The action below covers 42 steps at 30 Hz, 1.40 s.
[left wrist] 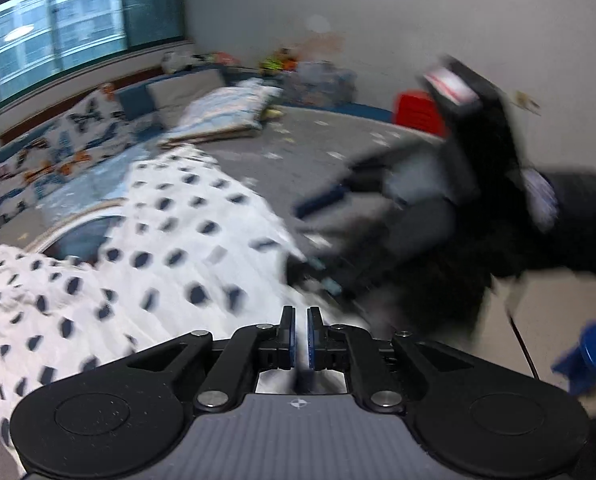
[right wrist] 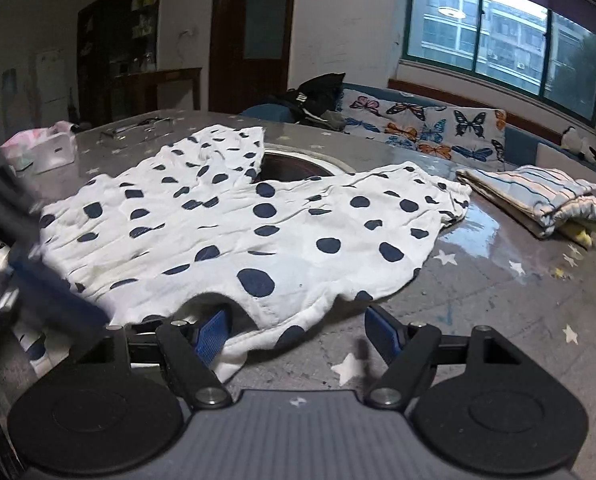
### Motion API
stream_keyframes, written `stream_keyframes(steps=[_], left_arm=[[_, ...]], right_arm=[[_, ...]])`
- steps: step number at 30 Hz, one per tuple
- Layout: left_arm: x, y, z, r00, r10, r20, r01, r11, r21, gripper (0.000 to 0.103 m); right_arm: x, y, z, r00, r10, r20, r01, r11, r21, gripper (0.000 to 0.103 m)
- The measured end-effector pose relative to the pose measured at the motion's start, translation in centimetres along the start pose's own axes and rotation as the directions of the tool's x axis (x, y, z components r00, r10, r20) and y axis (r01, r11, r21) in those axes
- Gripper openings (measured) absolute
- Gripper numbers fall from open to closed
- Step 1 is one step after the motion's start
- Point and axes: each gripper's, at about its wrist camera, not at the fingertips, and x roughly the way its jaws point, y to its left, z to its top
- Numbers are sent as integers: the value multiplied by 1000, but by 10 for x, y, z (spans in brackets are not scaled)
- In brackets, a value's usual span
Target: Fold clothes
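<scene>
A crinkled white dotted shirt [right wrist: 234, 224] sprawls over the glossy starred table [right wrist: 498, 300], its hem pinched by the left gripper [left wrist: 301, 338], the right gripper [right wrist: 298, 332] spread at six o'clock.

Left gripper [left wrist: 301, 338]: black linkage arms, blue pads, silver screws, my grey ribbed body.
Right gripper [right wrist: 298, 334]: same black arms, blue pads, round black discs.

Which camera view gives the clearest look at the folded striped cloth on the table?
The right wrist view: the folded striped cloth lies sharp and unobstructed on the table, right of the polka-dot garment. In the left wrist view the same cloth is farther off and blurred, its stripes hardly readable.
</scene>
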Motion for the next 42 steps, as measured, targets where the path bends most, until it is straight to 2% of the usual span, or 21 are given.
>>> stream_keyframes(steps=[3,9,13,18,20,22,24,25,31,33,39,42], left_arm=[[4,-12,-5,1000,-27,3,27,999,28,7],[17,-9,-6,997,-75,-2,75,997,-16,7],[22,-2,-8,992,-122,-10,121,991,-60,5],[23,2,-10,989,-149,-8,148,986,-77,5],[22,2,-11,988,-156,-4,155,985,-81,5],[21,2,-12,987,-161,0,161,983,-85,5],[20,3,-14,986,-167,3,167,982,-87,5],[20,3,-14,986,-169,5,169,982,-89,5],[19,2,-16,986,-167,12,168,981,-94,5],[19,2,-16,986,-167,15,168,981,-98,6],[19,2,-17,986,-165,19,166,980,-112,6],[19,3,-17,986,-166,21,167,978,-125,6]], right_arm=[[2,10,2,1000,-26,4,27,995,-91,76],[5,33,4,996,-85,33,91,954,-286,79],[12,35,9,995,-86,46,97,934,-343,83],[26,29,17,989,-135,61,148,918,-368,83],[32,28,18,980,-182,82,200,902,-384,83],[38,28,17,965,-241,98,260,877,-405,90],[42,31,15,945,-297,137,326,832,-448,95],[42,32,13,940,-307,151,341,815,-468,94],[28,36,8,970,-199,137,242,800,-550,91],[21,41,7,978,-161,131,208,778,-593,91],[24,59,9,987,-78,139,155,670,-726,92],[35,59,16,991,-40,131,124,666,-736,93]])
